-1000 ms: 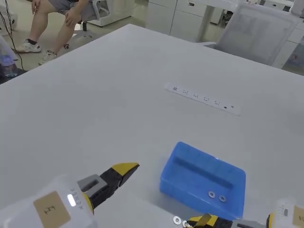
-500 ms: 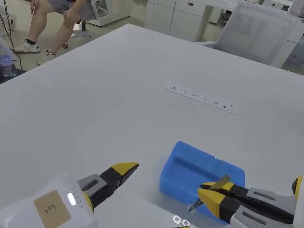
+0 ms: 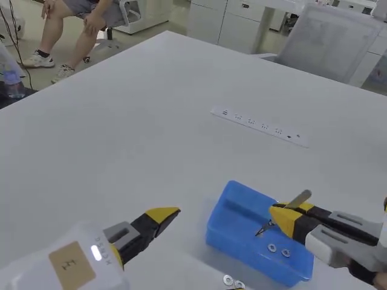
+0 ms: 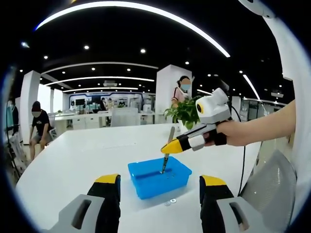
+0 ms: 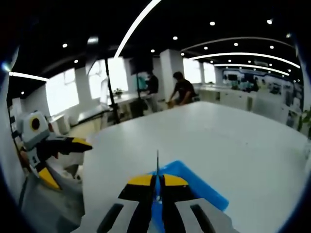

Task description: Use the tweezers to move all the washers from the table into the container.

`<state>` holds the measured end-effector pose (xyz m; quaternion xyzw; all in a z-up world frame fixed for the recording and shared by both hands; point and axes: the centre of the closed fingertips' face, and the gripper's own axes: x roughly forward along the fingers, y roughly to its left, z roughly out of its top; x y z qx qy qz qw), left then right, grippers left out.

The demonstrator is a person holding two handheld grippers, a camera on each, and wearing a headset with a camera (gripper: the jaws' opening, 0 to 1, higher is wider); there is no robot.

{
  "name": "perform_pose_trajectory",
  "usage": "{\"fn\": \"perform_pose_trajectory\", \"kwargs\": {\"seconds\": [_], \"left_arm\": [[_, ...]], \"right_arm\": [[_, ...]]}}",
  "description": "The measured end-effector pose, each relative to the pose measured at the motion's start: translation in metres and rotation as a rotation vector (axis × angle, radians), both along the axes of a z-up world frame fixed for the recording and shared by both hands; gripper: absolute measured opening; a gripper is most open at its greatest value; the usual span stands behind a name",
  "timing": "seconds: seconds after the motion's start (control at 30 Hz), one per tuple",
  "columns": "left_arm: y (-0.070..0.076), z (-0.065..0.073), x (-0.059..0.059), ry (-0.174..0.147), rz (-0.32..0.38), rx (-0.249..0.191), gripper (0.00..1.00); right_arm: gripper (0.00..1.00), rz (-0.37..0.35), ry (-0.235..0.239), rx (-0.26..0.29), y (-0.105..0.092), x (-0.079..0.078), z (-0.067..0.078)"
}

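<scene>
A blue container [image 3: 237,212] stands on the white table [image 3: 133,121] near me, with two washers [image 3: 278,250] lying in it. Two more washers [image 3: 233,281] lie on the table just in front of it. My right gripper [image 3: 279,215] is shut on the tweezers [image 3: 266,228], whose tips point down into the container; I cannot tell whether they hold a washer. My left gripper [image 3: 162,216] hovers open to the container's left, nothing between its jaws. The left gripper view shows the container [image 4: 148,179], the tweezers [image 4: 166,154] and the table washers [image 4: 170,201].
A white power strip [image 3: 261,127] lies flat on the table beyond the container. An office chair [image 3: 329,36] stands past the far edge. A person [image 3: 69,24] sits off the table's far left corner.
My right gripper has come up from beside the table washers and moved over the container with the tweezers. The left gripper has stayed put.
</scene>
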<state>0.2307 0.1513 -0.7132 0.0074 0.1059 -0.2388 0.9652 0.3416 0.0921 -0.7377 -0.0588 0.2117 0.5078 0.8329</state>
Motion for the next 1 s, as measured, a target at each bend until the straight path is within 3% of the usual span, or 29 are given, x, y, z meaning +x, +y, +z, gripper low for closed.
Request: {"fn": "perform_pose_trajectory", "kwargs": {"seconds": [0.23,0.73,1.0], "left_arm": [[0.000,-0.001,0.000,0.004,-0.002,0.001,0.65],[0.000,-0.004,0.000,0.014,-0.003,0.011,0.65],[-0.001,-0.006,0.000,0.021,-0.007,0.018,0.64]], "right_arm": [[0.02,-0.026,0.021,-0.042,-0.004,0.014,-0.019],[0.02,-0.026,0.067,-0.098,-0.003,0.027,-0.053],[0.02,-0.026,0.075,-0.106,-0.002,0.025,-0.060]]}}
